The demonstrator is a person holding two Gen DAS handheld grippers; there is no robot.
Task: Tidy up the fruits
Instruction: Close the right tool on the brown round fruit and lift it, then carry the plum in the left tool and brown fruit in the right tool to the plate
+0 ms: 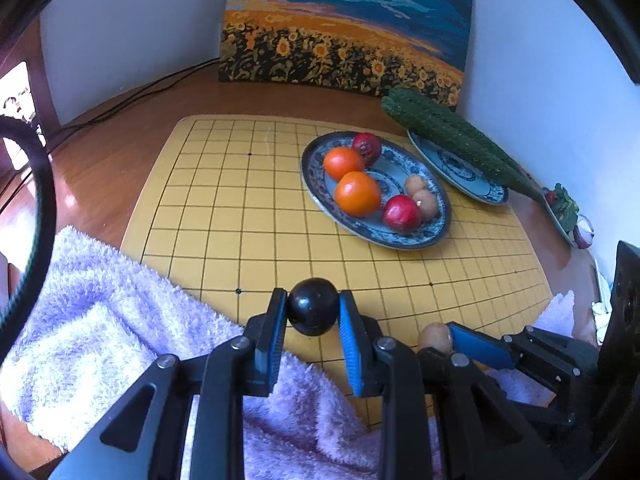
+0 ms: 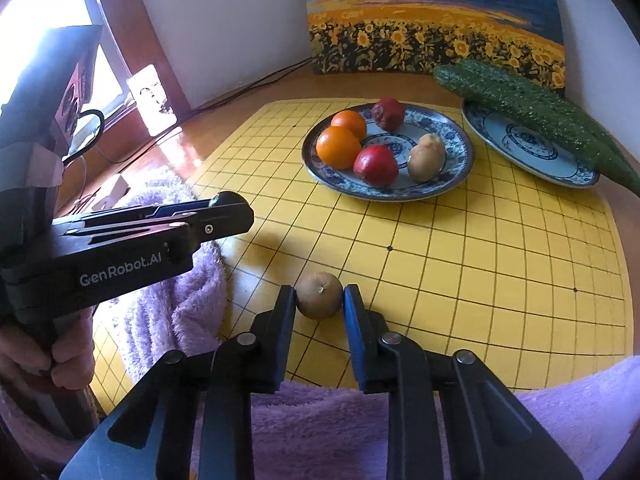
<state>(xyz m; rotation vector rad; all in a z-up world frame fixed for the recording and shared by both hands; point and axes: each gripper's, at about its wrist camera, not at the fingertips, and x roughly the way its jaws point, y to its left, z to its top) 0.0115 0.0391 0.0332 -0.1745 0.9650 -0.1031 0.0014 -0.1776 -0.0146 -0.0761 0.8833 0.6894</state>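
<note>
A yellow grid-lined board [image 2: 460, 248] is laid on a wooden table [image 1: 132, 120]; a fluffy lilac towel [image 1: 100, 320] is spread over its near edge. The left gripper [image 1: 313, 312] is clamped on a dark, almost black round fruit [image 1: 313, 311], held just above the towel's edge; the pads are pressed against both of its sides. The right gripper [image 2: 319, 300] is clenched on a small brown fruit [image 2: 319, 295], which is seen low over the board, near the towel. Farther back on the board, a blue-patterned plate [image 2: 456, 168] is filled with two oranges [image 2: 338, 147], two red fruits [image 2: 376, 165] and a pale brown fruit [image 2: 426, 158]; whether this last is one piece or two cannot be told from the right view, though two are seen from the left. A second blue-patterned plate [image 2: 532, 160] is set just beside it, with a long bumpy cucumber [image 2: 532, 112] laid across it. A sunflower painting [image 2: 432, 20] is propped against the white wall behind. A person's hand [image 2: 60, 360] is seen on the left gripper's handle.
</note>
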